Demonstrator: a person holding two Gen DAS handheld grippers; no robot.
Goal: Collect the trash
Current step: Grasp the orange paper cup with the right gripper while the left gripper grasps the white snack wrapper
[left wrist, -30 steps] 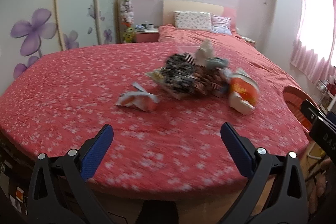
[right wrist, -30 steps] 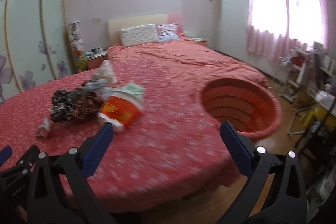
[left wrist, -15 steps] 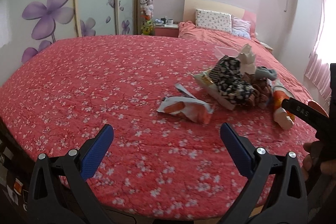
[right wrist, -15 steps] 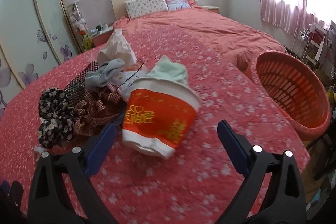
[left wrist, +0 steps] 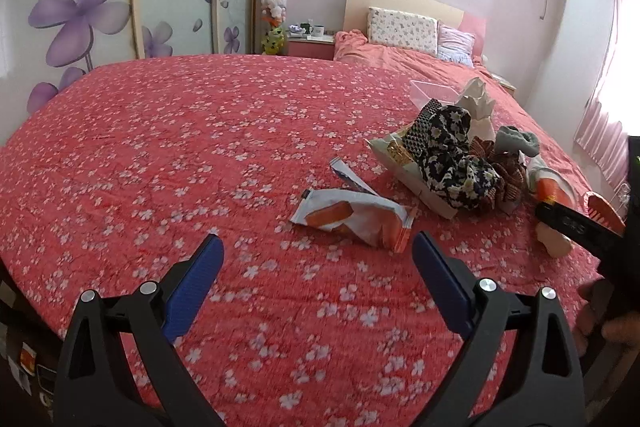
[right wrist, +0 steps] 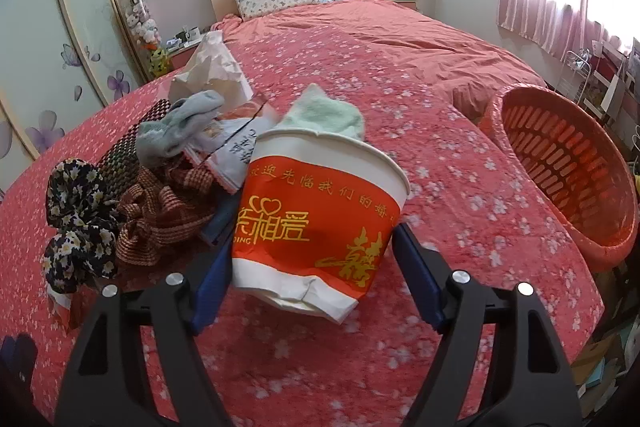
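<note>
Two jaws of the left gripper (left wrist: 316, 263) are spread, empty, just before the orange snack wrapper (left wrist: 354, 215) on the bedspread (left wrist: 160, 147); it should be lowered squarely. Only the right view shows the right gripper (right wrist: 312, 263), jaws apart around the tipped paper cup (right wrist: 320, 223), and the basket (right wrist: 568, 167) for it.

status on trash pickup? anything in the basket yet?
Nothing visibly collected: what shows of the orange basket looks empty. In hand: open right gripper straddles the paper cup, not closed. Left: snack wrapper ahead of the open left gripper, plus the pile.
</note>
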